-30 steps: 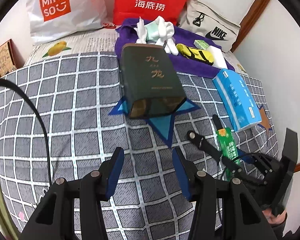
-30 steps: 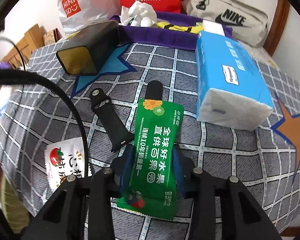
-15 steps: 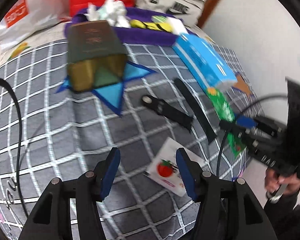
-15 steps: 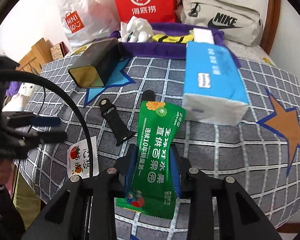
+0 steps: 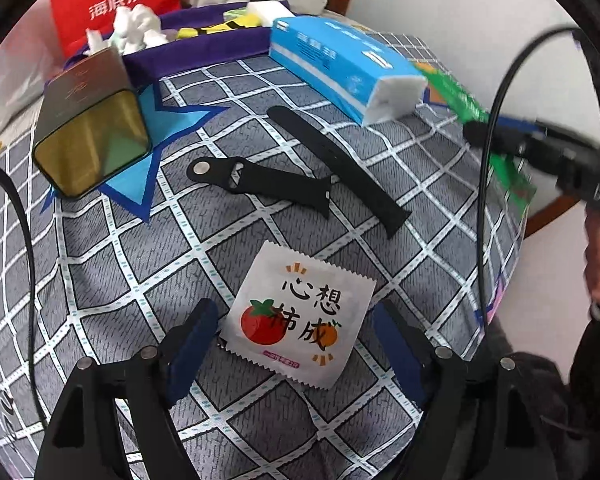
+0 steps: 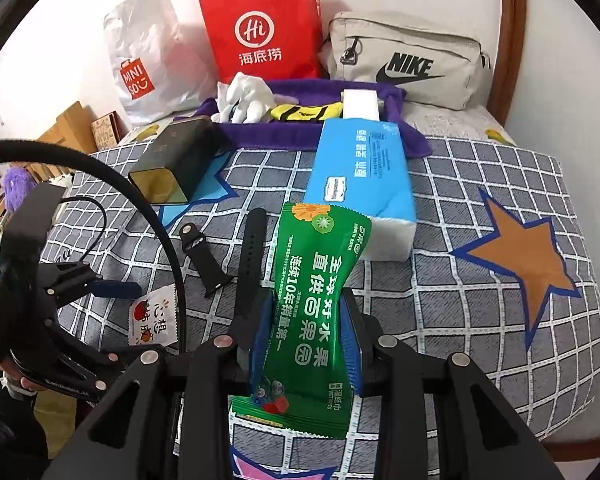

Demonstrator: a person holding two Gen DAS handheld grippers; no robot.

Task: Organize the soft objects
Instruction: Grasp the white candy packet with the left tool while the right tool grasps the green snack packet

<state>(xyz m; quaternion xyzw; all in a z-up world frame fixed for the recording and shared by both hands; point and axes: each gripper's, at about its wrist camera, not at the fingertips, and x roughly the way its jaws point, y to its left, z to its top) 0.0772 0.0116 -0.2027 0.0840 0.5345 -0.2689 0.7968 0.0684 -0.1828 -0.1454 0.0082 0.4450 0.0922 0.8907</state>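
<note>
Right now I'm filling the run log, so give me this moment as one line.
left gripper: opening, astride white sachet, no contact | right gripper: shut on green wet-wipe pack, off the bedspread

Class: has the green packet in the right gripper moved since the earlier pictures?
Yes. The green packet, clamped in the right gripper, has lifted off the bedspread, which now looks farther below.

Near the blue tissue pack, quantity one: two black watch straps, one white sachet, one green wet-wipe packet, one dark box.
</note>
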